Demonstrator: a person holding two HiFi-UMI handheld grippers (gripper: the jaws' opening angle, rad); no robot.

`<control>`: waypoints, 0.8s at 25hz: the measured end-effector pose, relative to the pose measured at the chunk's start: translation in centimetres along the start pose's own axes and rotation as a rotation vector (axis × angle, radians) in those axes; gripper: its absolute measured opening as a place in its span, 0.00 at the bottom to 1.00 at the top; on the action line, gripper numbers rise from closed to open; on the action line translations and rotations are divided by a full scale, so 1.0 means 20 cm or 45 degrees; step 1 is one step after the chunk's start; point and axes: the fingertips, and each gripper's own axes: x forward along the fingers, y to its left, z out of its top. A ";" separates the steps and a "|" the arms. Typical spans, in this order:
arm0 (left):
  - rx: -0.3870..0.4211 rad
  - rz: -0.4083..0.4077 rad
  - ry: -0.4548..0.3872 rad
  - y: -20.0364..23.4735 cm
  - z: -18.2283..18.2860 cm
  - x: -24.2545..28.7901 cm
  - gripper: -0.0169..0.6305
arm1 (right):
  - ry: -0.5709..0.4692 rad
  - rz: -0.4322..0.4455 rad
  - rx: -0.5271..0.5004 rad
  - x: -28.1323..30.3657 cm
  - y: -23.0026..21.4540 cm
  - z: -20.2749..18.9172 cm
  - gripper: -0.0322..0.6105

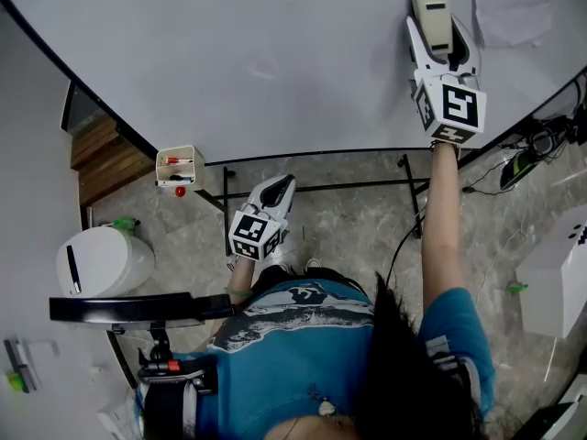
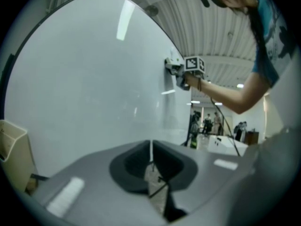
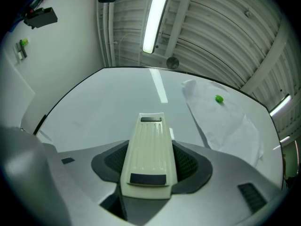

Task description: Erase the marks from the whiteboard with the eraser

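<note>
Right gripper [image 1: 442, 44] is clamped on the eraser [image 3: 149, 147], its jaws pinching the cream body from both sides with the long ribbed back facing my camera. I read that hold as deliberate: the felt side faces the whiteboard [image 1: 275, 53], so the whole pad can be pressed flat and swept. The arm is stretched high on the right part of the board, and the eraser looks to be on or just off the surface; I cannot tell which.

Left gripper [image 2: 150, 157] hangs low and near the person's body, jaws pressed together with nothing between them. I judge it is simply parked out of the way.

The board looks almost clean from here. I make out only faint smudges around its middle, too weak to call writing. A sheet of paper [image 3: 221, 117] is pinned to the board at the far right by a green magnet [image 3: 219, 98], so I would steer my strokes short of it. A cream marker holder [image 1: 177, 166] with red-capped pens clings to the board's lower left edge.

As for print, the eraser carries two dark label strips, but I can read nothing on them. No brand name shows anywhere.
</note>
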 end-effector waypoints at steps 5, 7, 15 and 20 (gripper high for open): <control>0.008 0.020 -0.001 -0.01 0.01 -0.10 0.03 | -0.016 0.048 -0.099 -0.01 0.27 0.06 0.46; 0.005 0.037 0.002 0.01 0.00 -0.11 0.03 | -0.007 0.091 -0.144 0.01 0.40 0.03 0.46; -0.009 0.105 -0.002 0.09 -0.02 -0.22 0.03 | 0.045 0.150 -0.190 0.01 0.90 -0.07 0.46; -0.019 0.142 -0.003 0.15 -0.04 -0.25 0.03 | 0.099 0.249 -0.239 -0.03 1.23 -0.21 0.46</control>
